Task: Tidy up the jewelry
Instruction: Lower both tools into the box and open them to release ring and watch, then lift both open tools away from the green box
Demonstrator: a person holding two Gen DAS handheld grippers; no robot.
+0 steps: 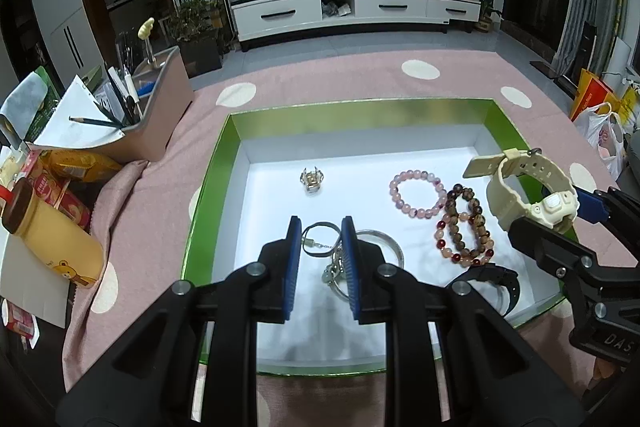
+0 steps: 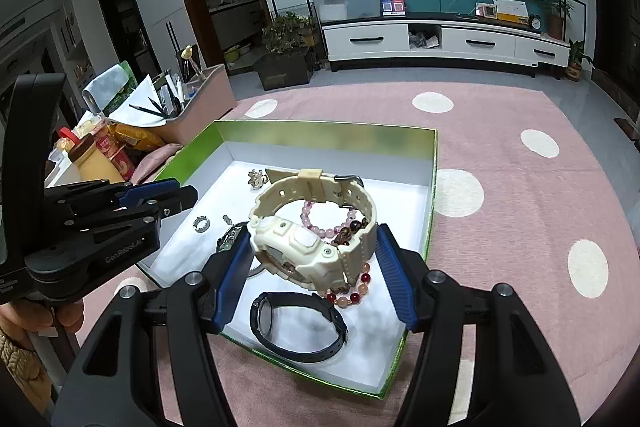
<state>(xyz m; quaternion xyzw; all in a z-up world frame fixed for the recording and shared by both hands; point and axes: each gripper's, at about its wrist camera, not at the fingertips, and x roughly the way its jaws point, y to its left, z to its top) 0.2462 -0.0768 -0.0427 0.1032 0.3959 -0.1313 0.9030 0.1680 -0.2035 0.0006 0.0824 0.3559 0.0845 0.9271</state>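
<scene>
- Two grippers are above a shallow box with green walls and a white floor, which stands on a pink cloth with pale dots.
- The right gripper grips a cream watch; its blue pads press on the two sides of the watch case, and the strap loop stands up over the box.
- In the left wrist view this cream watch is at the right edge of the box, lifted off the floor.
- The left gripper has its fingers only a little apart, and nothing is between them; it is not gripping anything.
- Just under and ahead of the left fingers lie a dark thin ring with a small chain and a silver bangle on the box floor.
- A pink bead bracelet lies further in, and a brown and red bead bracelet is just beside it, touching it.
- A small metal ornament lies alone near the back of the box.
- A black watch lies at the near corner of the box.
- To the left of the box are a yellow bottle with a brown cap and a holder with pencils.
</scene>
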